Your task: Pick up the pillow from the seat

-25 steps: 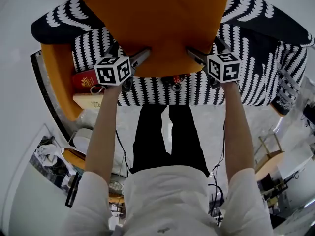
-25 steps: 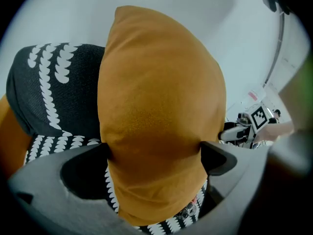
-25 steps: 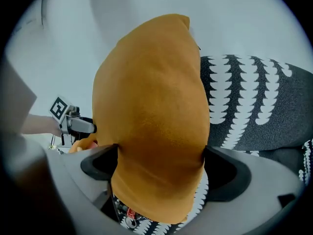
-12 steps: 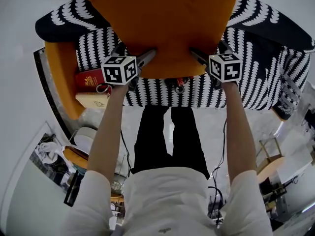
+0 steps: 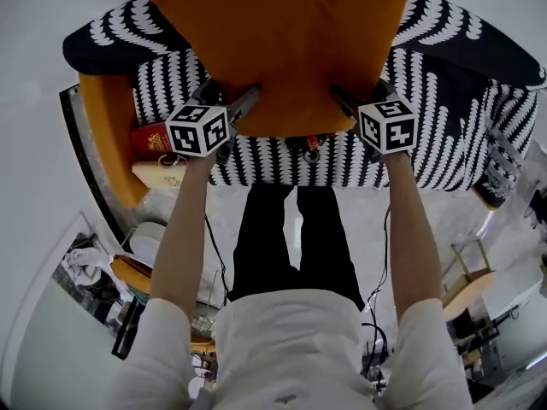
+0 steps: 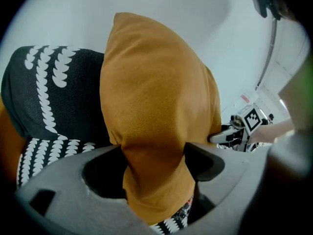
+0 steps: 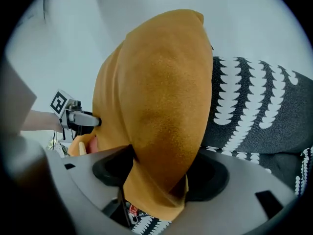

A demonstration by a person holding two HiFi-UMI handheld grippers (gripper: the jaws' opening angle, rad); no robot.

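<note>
An orange pillow stands against the back of a black seat with white scallop print. My left gripper pinches the pillow's lower left corner and my right gripper its lower right corner. In the left gripper view the pillow is squeezed narrow between the jaws of the left gripper, which are closing. The right gripper view shows the same: the pillow bunches between the closing jaws of the right gripper. The pillow's bottom edge hangs just above the seat cushion.
To the left of the seat are an orange cushion, a red book and a tan box. A small red-marked item lies at the seat's front edge. The person's legs stand close in front.
Both pairs of jaws have narrowed onto the pillow's lower corners. The pillow and both grippers sit slightly higher and further right than a second ago.
</note>
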